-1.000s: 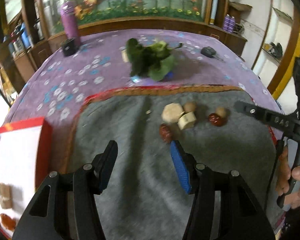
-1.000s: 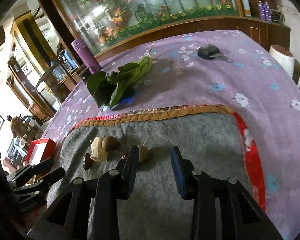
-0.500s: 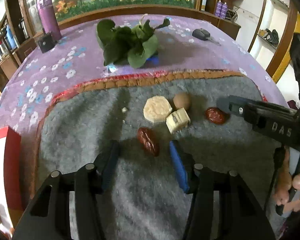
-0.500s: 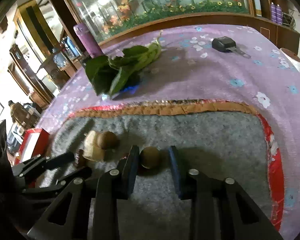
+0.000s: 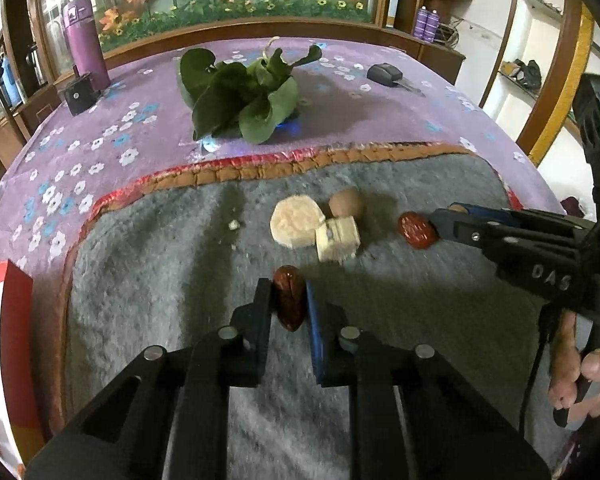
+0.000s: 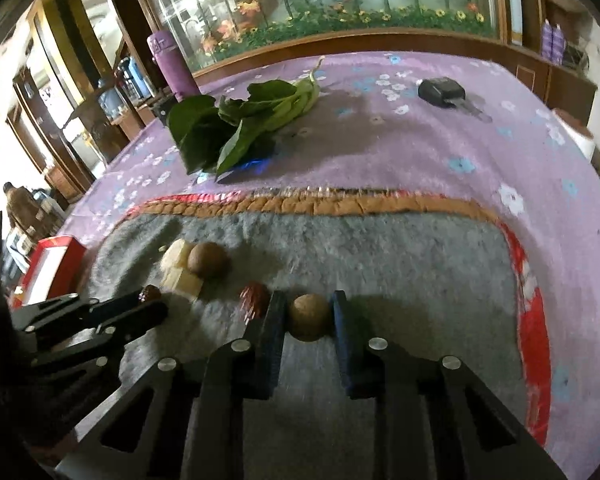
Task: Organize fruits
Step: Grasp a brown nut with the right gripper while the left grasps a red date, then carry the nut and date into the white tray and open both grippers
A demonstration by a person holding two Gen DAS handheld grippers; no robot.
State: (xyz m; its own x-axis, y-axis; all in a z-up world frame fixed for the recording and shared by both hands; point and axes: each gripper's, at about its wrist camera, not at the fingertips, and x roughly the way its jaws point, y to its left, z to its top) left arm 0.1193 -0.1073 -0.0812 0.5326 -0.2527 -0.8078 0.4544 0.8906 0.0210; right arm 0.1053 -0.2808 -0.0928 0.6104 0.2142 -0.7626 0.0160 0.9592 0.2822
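Right at our fingertips, the left hand-held gripper (image 5: 289,300) has just clamped its jaws in on a dark red date (image 5: 289,298), and we're pinching it on both flanks where it lies on the grey mat (image 5: 172,280). Over on the other side, the right hand-held gripper (image 6: 309,318) has been narrowing too, and now we've got a round brown fruit (image 6: 309,317) squeezed between the two pads, low on the same grey mat (image 6: 400,264).

Just to the left of that right gripper sits a second red date (image 6: 255,298), touching the outside of the left finger. Further out, we see the little cluster: a pale round slice (image 5: 296,222), a pale cube (image 5: 337,238) pressed against it, and another brown round fruit (image 5: 347,203) tucked behind them. From the left wrist view the right hand-held gripper (image 5: 450,218) reaches in from the right edge, with a person's fingers (image 5: 572,372) on its handle.

At the left margin, a red-rimmed box (image 5: 14,320) pokes in. Beyond the mat's orange and red border, the purple flowered cloth on the tabletop (image 5: 100,148) carries a bunch of leafy greens (image 5: 240,96), a car key (image 5: 386,74), a small black box (image 5: 78,94) and a purple bottle (image 5: 84,44) at the far edge.
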